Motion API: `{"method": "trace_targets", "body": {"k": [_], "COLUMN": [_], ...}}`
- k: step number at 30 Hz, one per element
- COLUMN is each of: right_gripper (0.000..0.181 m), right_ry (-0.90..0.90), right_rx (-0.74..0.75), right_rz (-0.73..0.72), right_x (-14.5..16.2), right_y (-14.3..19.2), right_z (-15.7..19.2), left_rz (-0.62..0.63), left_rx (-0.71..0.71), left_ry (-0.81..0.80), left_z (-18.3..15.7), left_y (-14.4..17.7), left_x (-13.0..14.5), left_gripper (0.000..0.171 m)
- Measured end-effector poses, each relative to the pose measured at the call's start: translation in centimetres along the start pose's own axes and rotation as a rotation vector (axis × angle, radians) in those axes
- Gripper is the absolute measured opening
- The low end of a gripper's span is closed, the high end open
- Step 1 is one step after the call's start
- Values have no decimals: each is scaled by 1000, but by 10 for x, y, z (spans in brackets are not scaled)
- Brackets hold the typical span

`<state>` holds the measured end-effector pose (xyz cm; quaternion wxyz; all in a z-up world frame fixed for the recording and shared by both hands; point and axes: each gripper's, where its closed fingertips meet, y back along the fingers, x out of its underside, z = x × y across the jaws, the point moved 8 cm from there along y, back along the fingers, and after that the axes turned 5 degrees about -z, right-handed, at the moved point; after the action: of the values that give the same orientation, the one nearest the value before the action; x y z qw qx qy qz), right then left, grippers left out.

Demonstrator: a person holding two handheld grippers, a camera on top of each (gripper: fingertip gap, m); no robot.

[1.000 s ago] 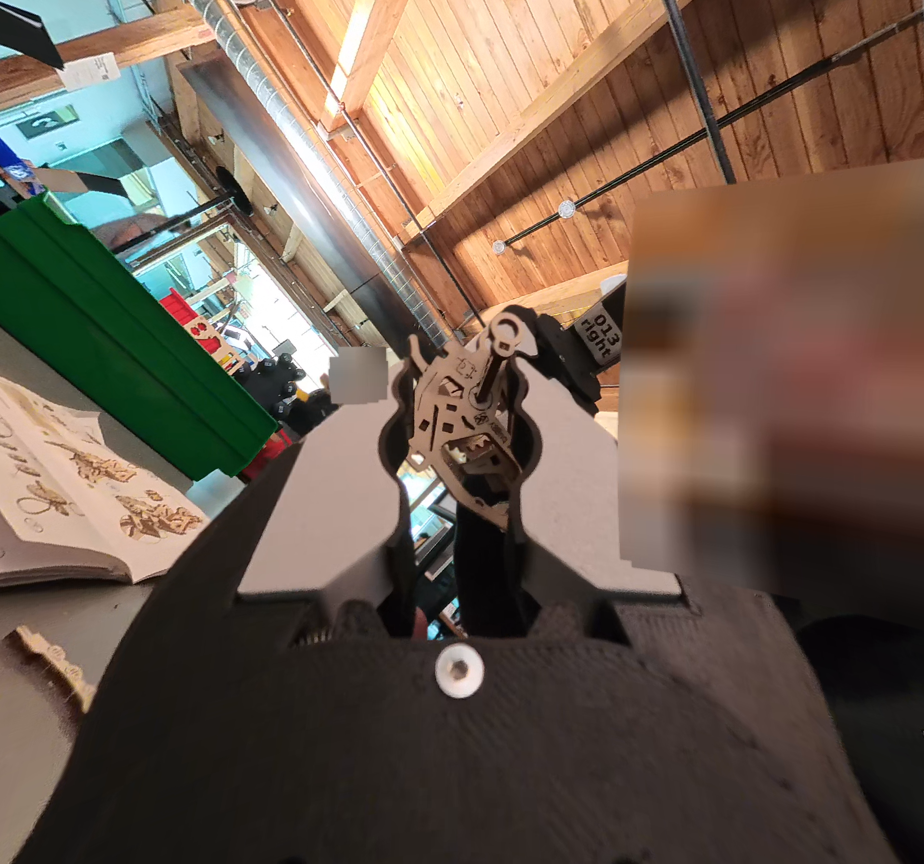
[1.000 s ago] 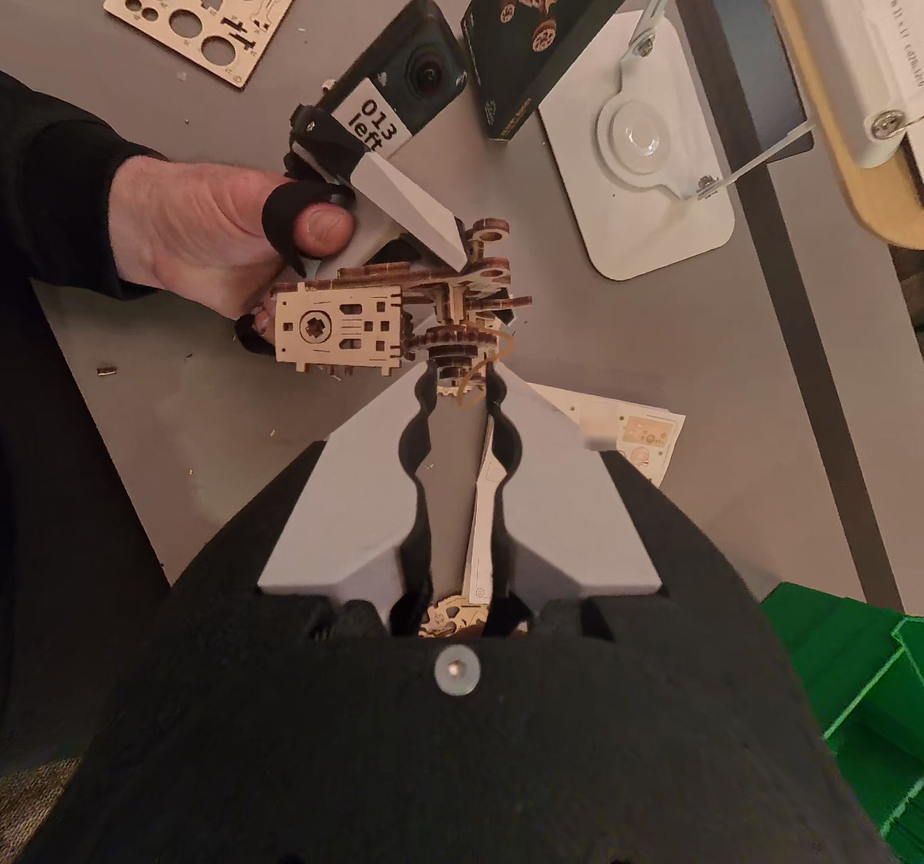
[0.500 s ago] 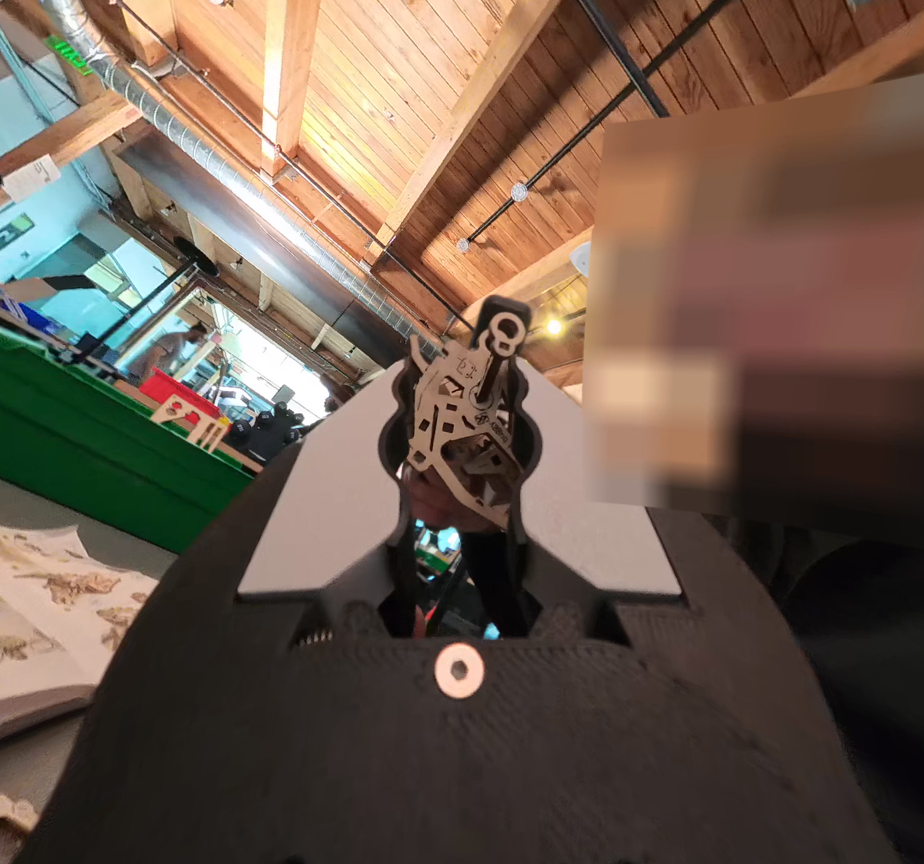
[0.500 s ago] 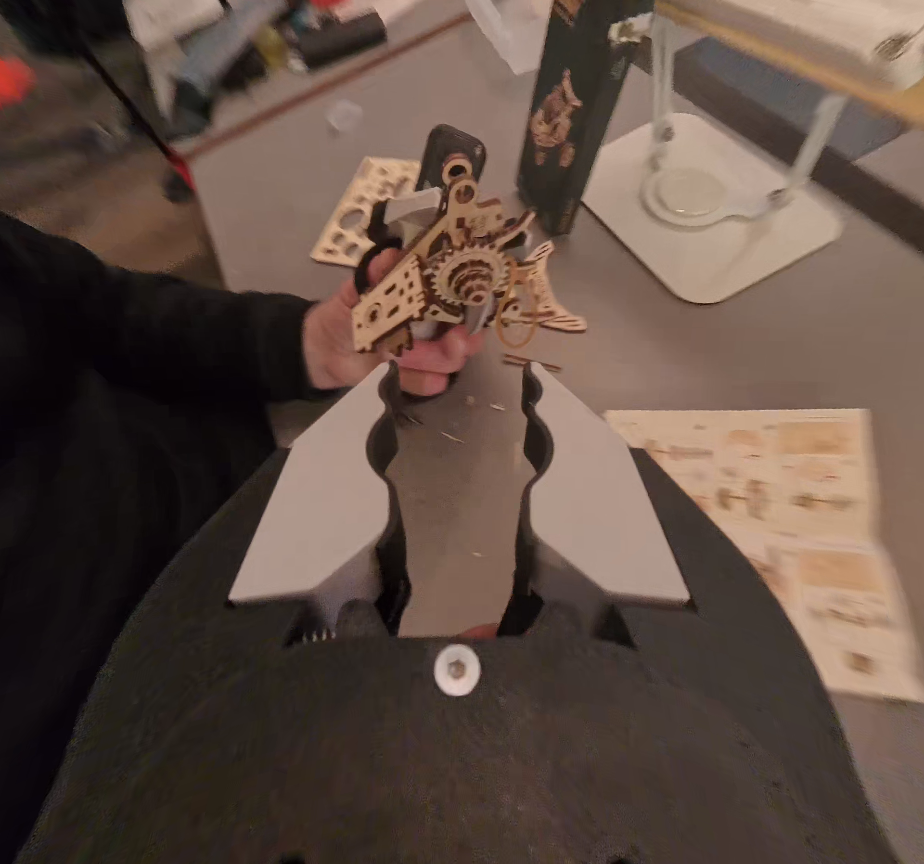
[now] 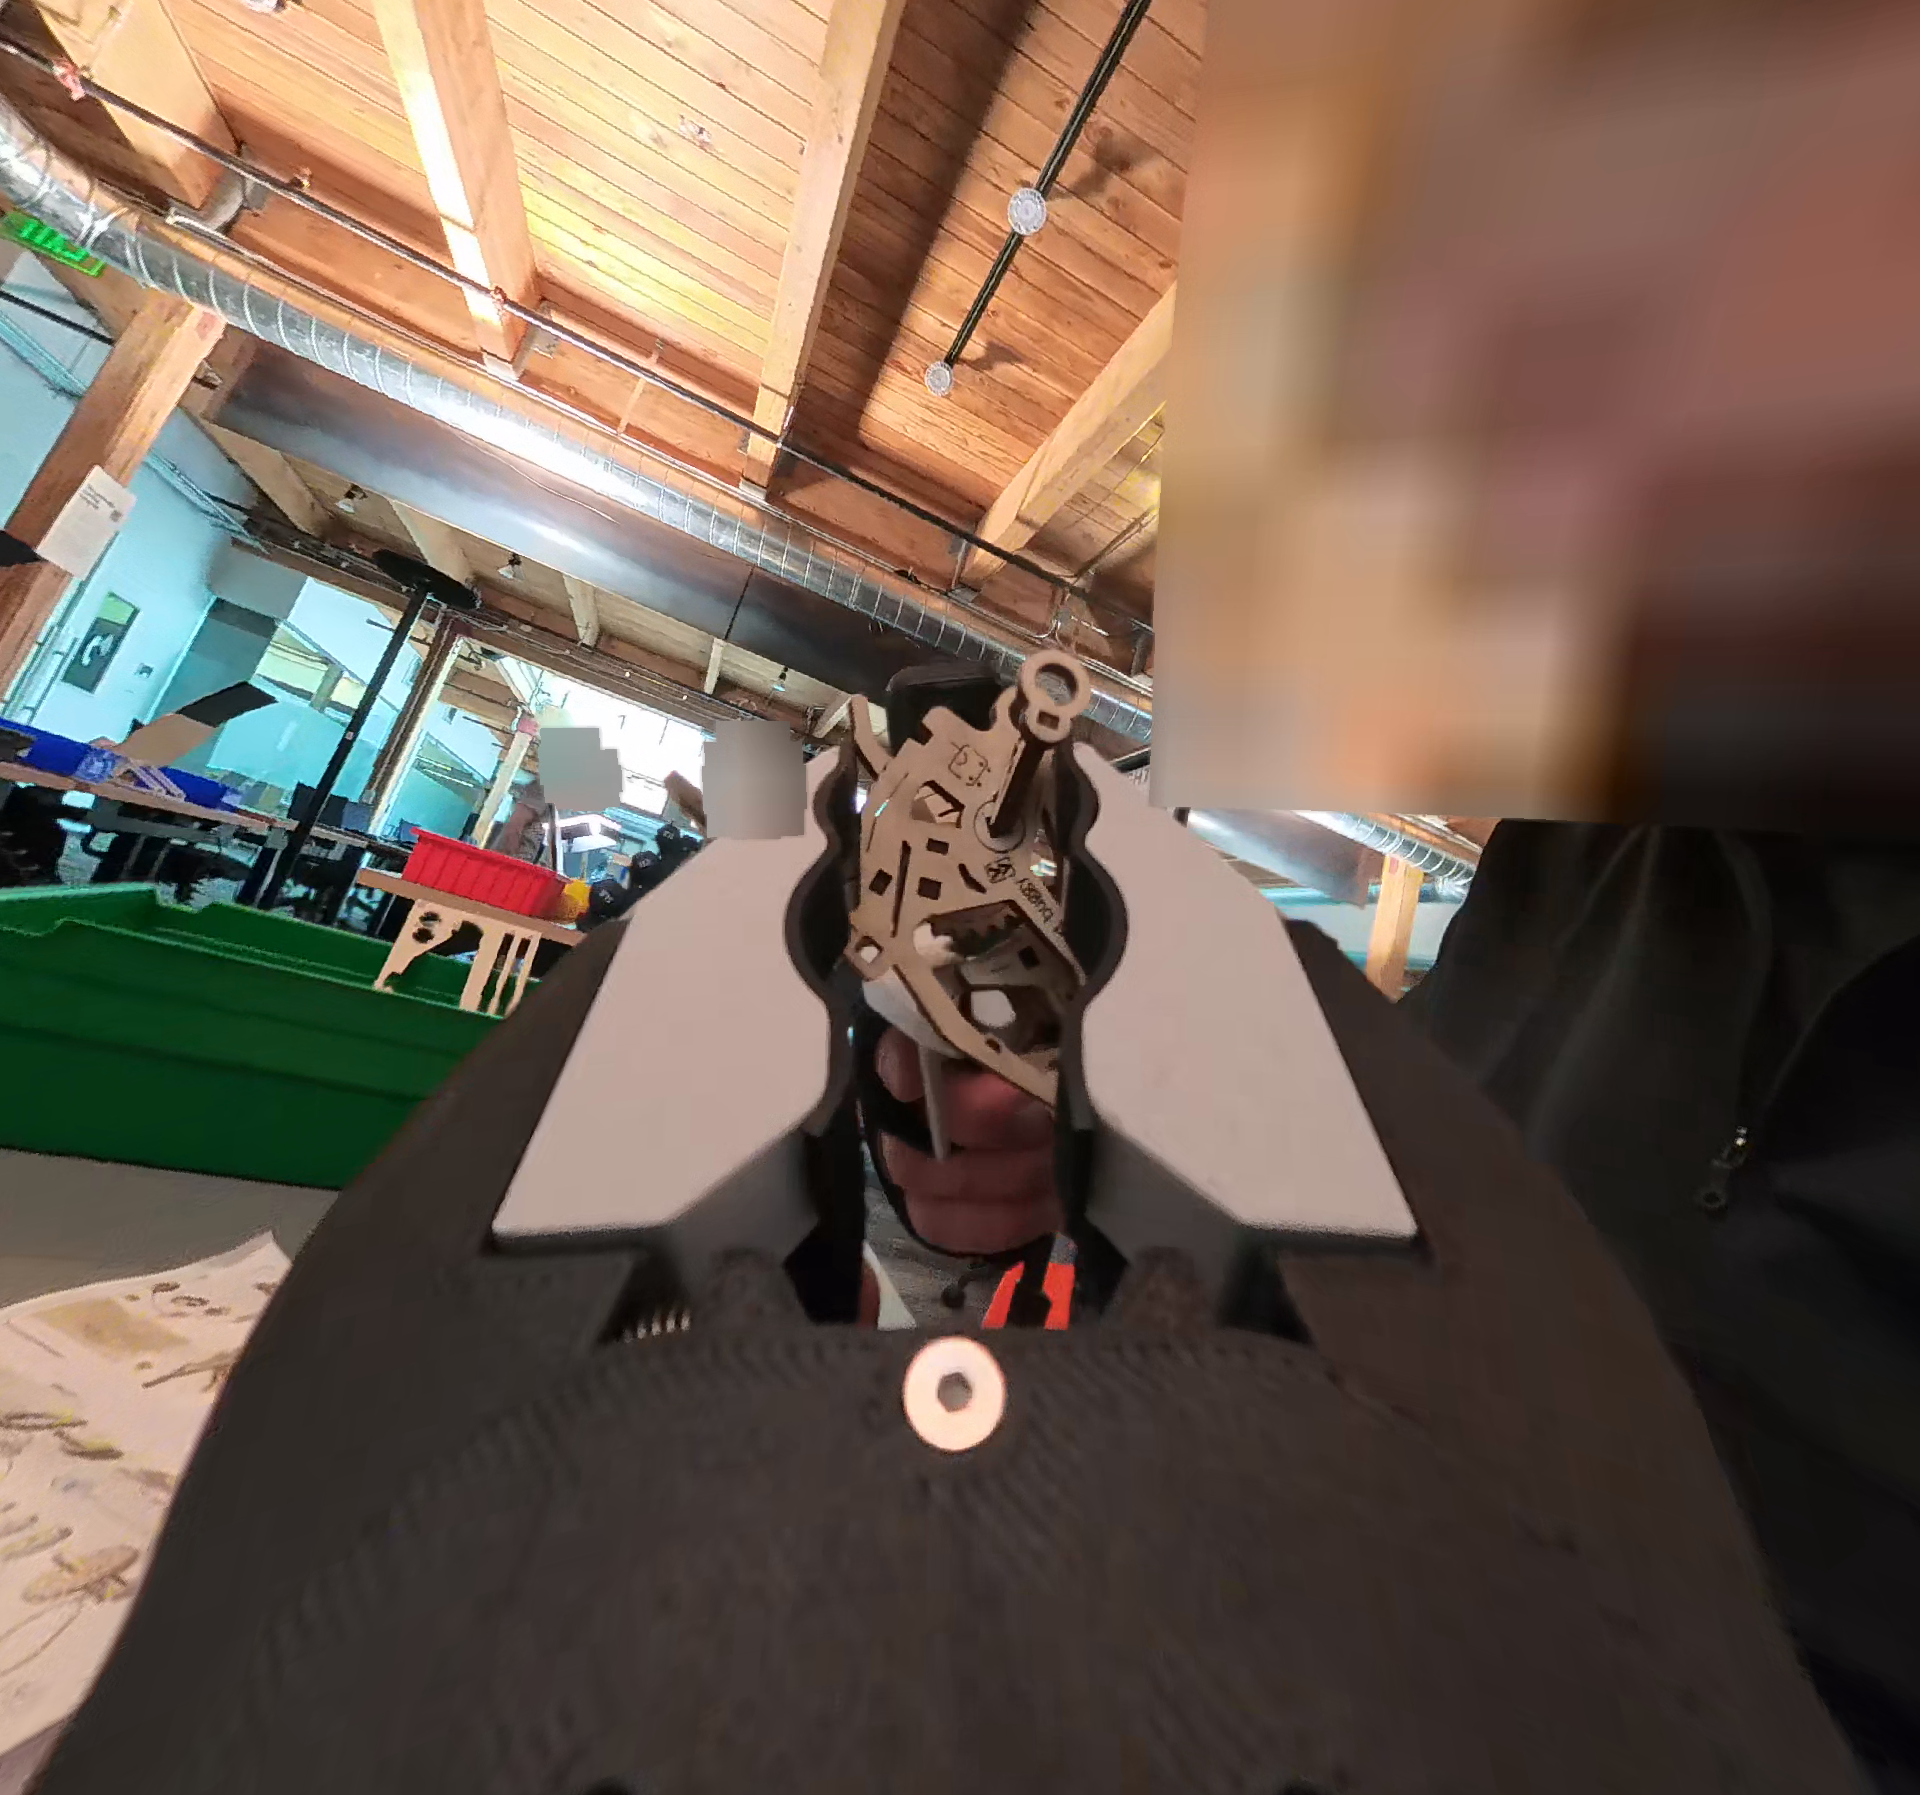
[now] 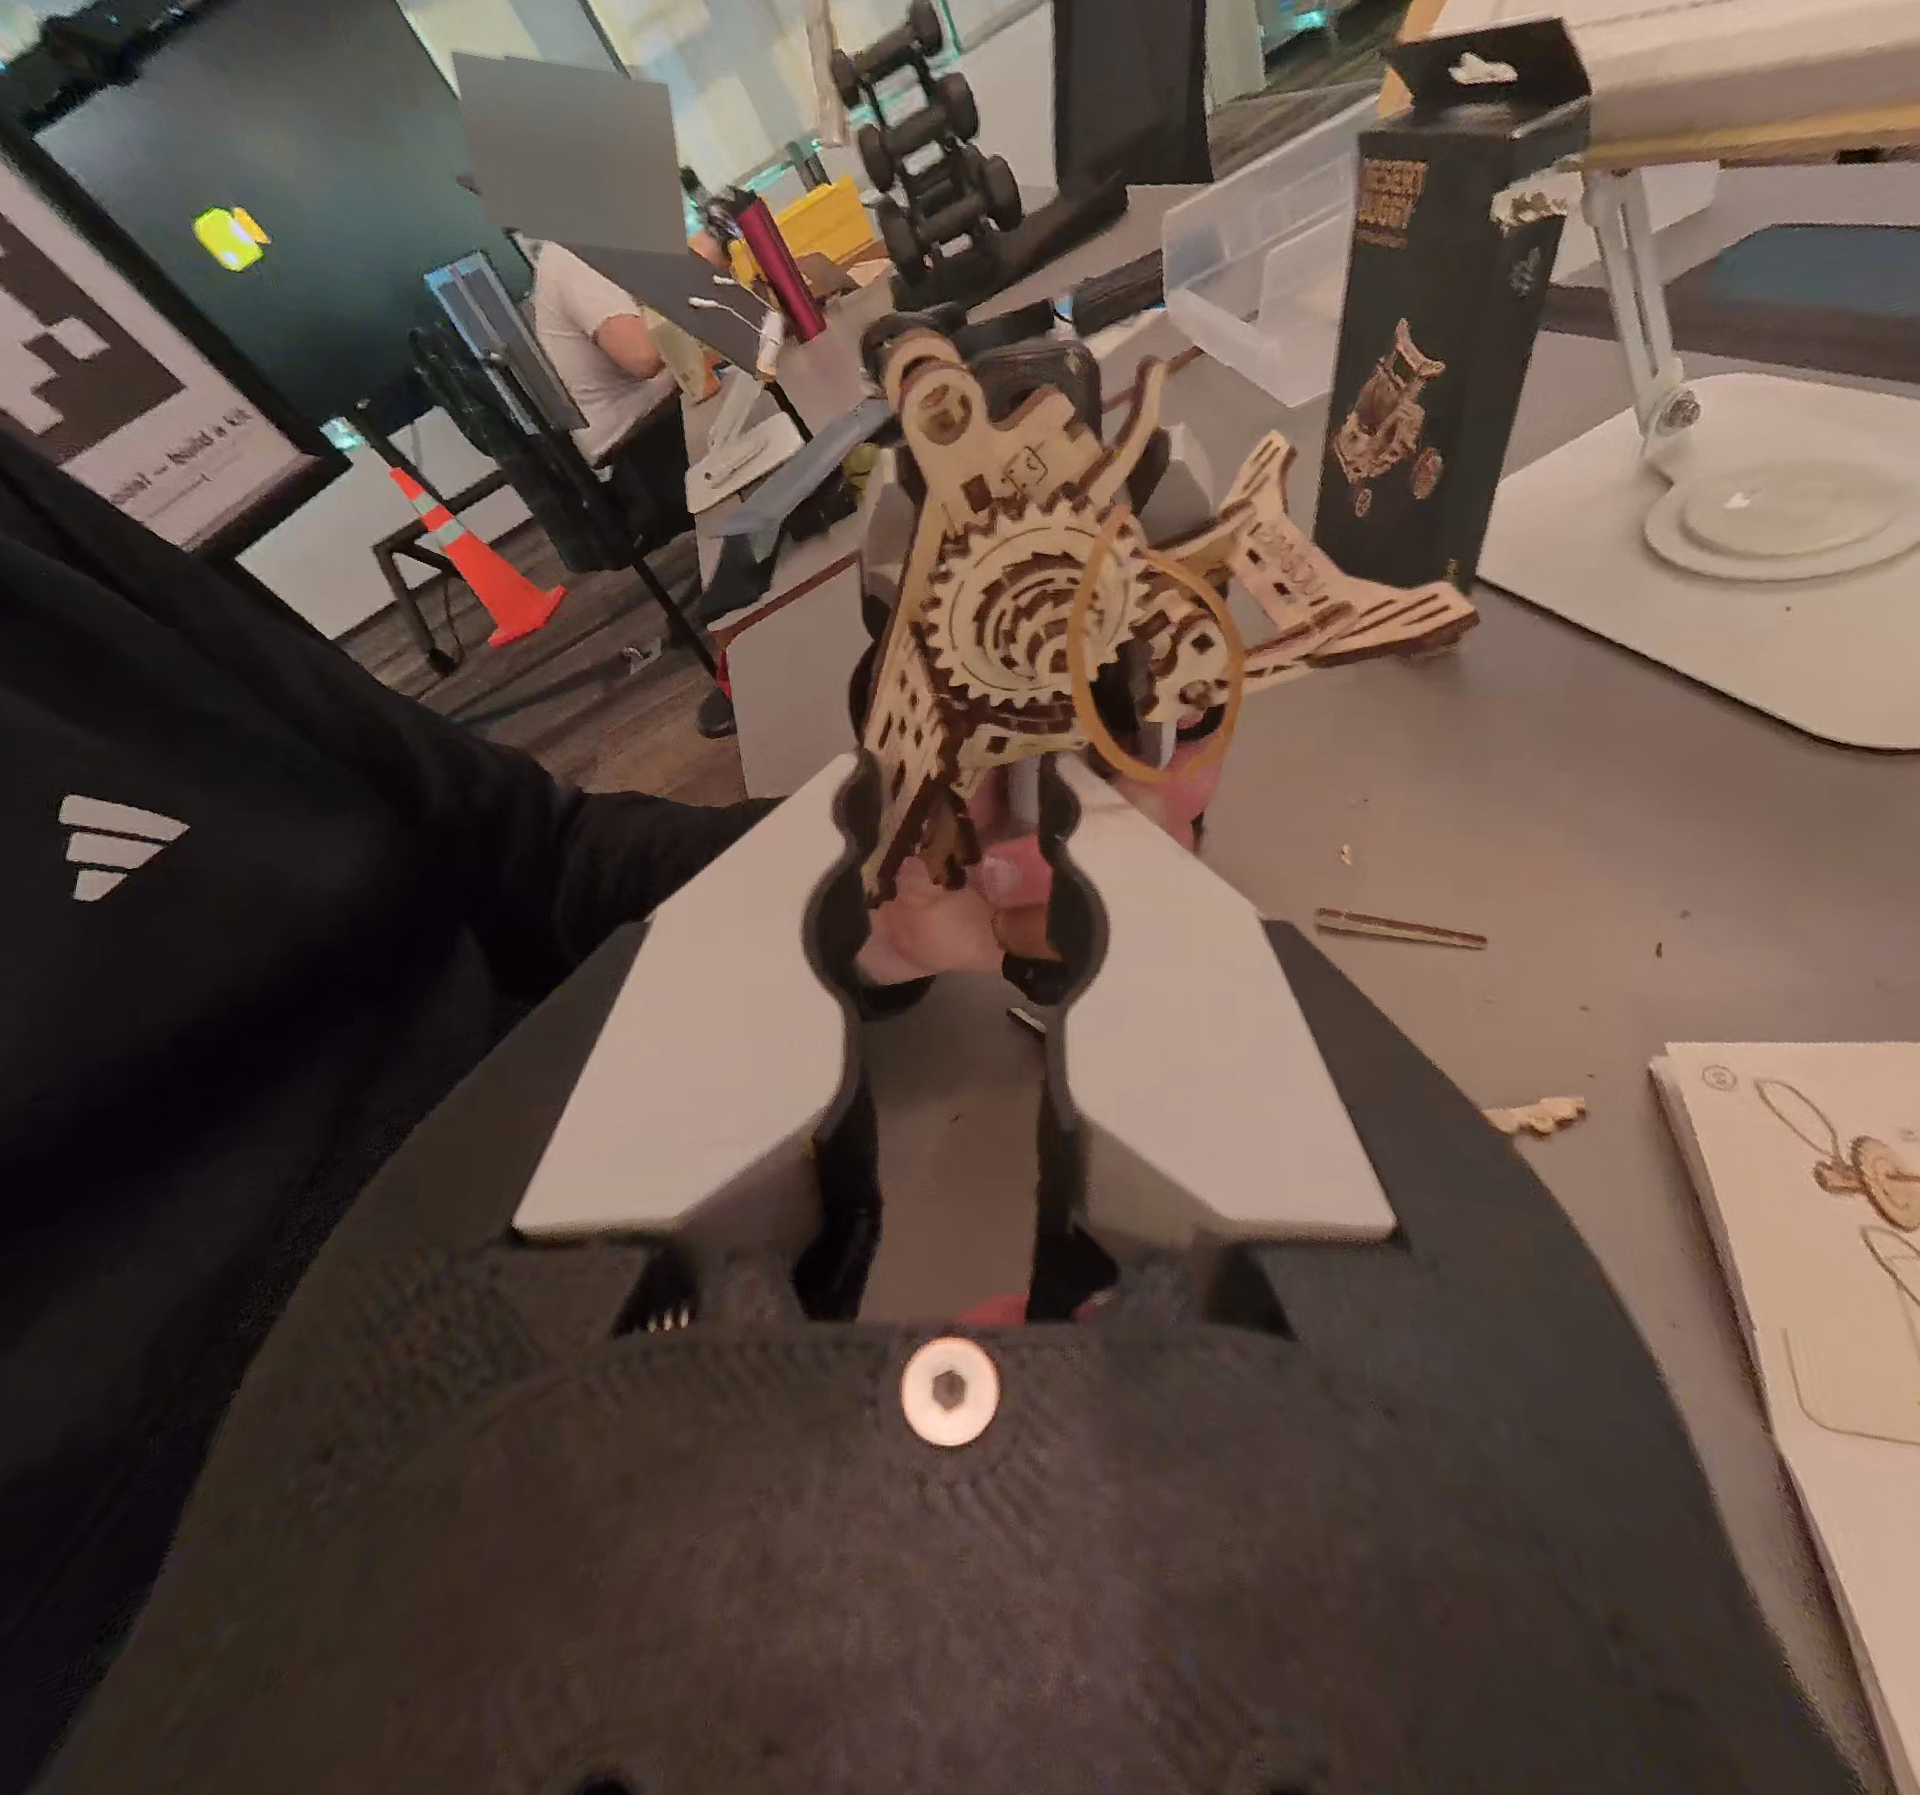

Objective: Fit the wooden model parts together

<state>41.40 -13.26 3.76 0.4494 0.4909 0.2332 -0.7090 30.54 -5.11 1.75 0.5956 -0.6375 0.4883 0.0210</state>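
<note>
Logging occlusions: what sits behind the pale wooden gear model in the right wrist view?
Behind the pale wooden gear model show the grey fingers of the left gripper, a black camera body and a hand below. Contact points are covered.

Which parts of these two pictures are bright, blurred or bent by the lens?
Left wrist view: bright glare along the ceiling duct, wooden model sharp, straight ceiling beams curve. Right wrist view: dimmer, the model fairly sharp, booklet at the edge smeared.

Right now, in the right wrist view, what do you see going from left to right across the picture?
Black sleeve → orange cone → wooden model → black box → white stand base.
</note>
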Motion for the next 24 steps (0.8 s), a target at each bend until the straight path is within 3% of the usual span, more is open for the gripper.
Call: {"method": "trace_targets", "body": {"k": [15,24], "right_gripper": [14,12], "right_ry": [261,604], "right_rx": [-47,69], "right_rz": [-132,-133], "right_x": [-7,-9], "right_y": [11,22], "right_z": [13,16], "left_rz": [117,232], "left_rx": [68,86], "left_ry": [-138,-270], "left_z": [-14,-33], "left_y": [-17,-38], "left_x": [-12,-17], "left_gripper": [43,52]}}
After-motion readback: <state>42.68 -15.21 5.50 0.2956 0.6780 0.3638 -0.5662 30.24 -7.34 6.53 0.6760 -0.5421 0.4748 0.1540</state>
